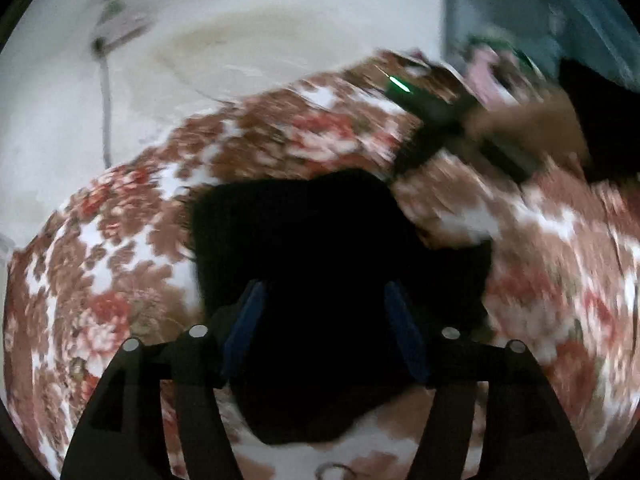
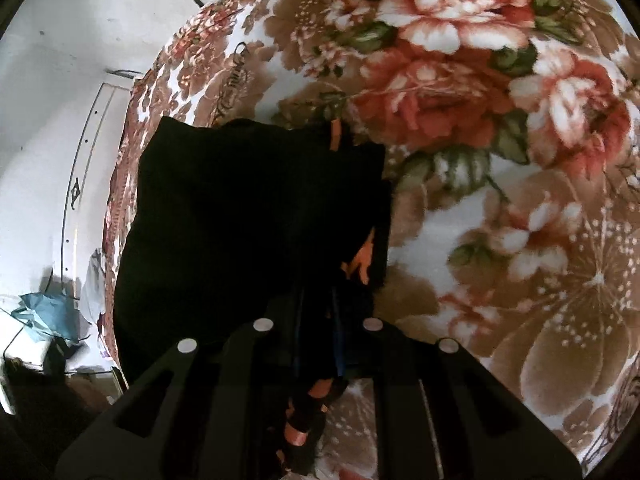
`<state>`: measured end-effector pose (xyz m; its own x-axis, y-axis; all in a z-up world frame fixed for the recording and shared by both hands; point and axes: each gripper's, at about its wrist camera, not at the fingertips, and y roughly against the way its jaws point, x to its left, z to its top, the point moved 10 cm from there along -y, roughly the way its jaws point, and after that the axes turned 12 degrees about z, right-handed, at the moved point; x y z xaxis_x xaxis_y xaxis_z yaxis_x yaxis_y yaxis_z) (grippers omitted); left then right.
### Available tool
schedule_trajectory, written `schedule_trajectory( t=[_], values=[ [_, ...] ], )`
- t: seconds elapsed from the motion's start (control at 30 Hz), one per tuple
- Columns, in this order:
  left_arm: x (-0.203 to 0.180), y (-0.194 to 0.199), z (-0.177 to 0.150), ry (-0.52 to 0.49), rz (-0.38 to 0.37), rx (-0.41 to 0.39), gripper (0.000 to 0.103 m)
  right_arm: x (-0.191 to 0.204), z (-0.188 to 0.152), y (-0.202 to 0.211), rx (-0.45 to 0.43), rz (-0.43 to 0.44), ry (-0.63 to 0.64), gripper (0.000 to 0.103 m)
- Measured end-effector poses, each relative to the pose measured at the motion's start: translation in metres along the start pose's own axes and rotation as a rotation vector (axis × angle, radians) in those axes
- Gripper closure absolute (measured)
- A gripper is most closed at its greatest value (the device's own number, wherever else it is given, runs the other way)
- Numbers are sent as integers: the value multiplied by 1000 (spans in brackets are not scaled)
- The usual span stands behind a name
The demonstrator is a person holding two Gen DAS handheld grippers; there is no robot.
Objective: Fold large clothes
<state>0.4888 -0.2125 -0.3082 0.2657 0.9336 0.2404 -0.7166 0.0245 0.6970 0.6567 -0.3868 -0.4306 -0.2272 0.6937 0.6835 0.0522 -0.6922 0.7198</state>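
- Left gripper (image 1: 324, 304): blue fingers (image 1: 246, 324) spread apart, nothing pinched; the left wrist view is motion-blurred.
- Black garment (image 1: 332, 240) lies just ahead of and below the left fingers, bunched on the floral blanket (image 1: 120, 248); the fingers do not press on it.
- Blanket runs to both sides of the left gripper and beyond the garment; a pale wall (image 1: 240, 20) stands behind it, with a thin cable (image 1: 106, 112) hanging at far left.
- Ahead and to the right of the left gripper: the other gripper's dark body with a green light (image 1: 400, 86), held by a hand (image 1: 532, 128), blurred.
- Right gripper (image 2: 320, 316): fingers pressed together, pinching the black garment (image 2: 248, 220) at its right edge.
- Orange trim (image 2: 362, 260) shows on the garment just ahead of the right fingertips, more orange below them.
- Bulk of the garment spreads ahead and left of the right gripper, folded flat on the blanket (image 2: 500, 140).
- Right of the right gripper: bare blanket only.
- Far left in the right wrist view: white wall, blue cloth (image 2: 44, 312) low down.
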Motion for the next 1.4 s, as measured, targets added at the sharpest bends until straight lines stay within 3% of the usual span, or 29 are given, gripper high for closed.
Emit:
schedule_trajectory(
  t=[0.07, 0.2, 0.27, 0.3, 0.33, 0.4, 0.43, 0.5, 0.57, 0.67, 0.73, 0.87, 1.0, 1.1, 1.13, 1.4],
  values=[
    [13, -23, -1, -15, 52, 49, 40, 0, -4, -3, -10, -2, -12, 92],
    [-1, -69, -33, -67, 22, 156, 40, 7, -10, 1, -44, -17, -12, 92],
    [-10, -74, -46, -136, 73, 125, 33, 24, -11, 13, -78, -22, 13, 89],
    [-14, -72, -50, -148, 80, 118, 31, 35, -15, 19, -91, -24, 28, 76],
    [-16, -70, -53, -135, 73, 113, 29, 45, -19, 23, -96, -10, 35, 47],
    [-15, -65, -56, -99, 58, 109, 29, 76, -37, 33, -115, 88, 27, 12],
    [-14, -65, -56, -89, 55, 107, 29, 88, -48, 35, -113, 125, 23, 11],
    [-14, -64, -55, -68, 45, 103, 29, 108, -72, 25, -56, 189, 10, 11],
    [-14, -66, -54, -54, 29, 102, 27, 106, -93, 8, 30, 207, -81, 13],
    [-15, -67, -52, -60, 21, 102, 26, 97, -106, -4, 81, 248, -165, 22],
    [-15, -68, -53, -58, 20, 101, 26, 90, -112, -13, 104, 303, -249, 36],
    [-16, -68, -52, -62, 21, 97, 26, 75, -122, -25, 149, 298, -322, 42],
    [-15, -68, -53, -61, 20, 96, 23, 76, -127, -28, 160, 328, -331, 45],
    [-15, -68, -52, -60, 26, 96, 22, 70, -130, -33, 168, 274, -300, 79],
    [-15, -68, -52, -57, 25, 95, 22, 71, -132, -34, 169, 280, -295, 83],
    [-16, -54, -45, 18, -29, 59, 27, 72, -144, 8, 71, 268, -236, 89]
  ],
)
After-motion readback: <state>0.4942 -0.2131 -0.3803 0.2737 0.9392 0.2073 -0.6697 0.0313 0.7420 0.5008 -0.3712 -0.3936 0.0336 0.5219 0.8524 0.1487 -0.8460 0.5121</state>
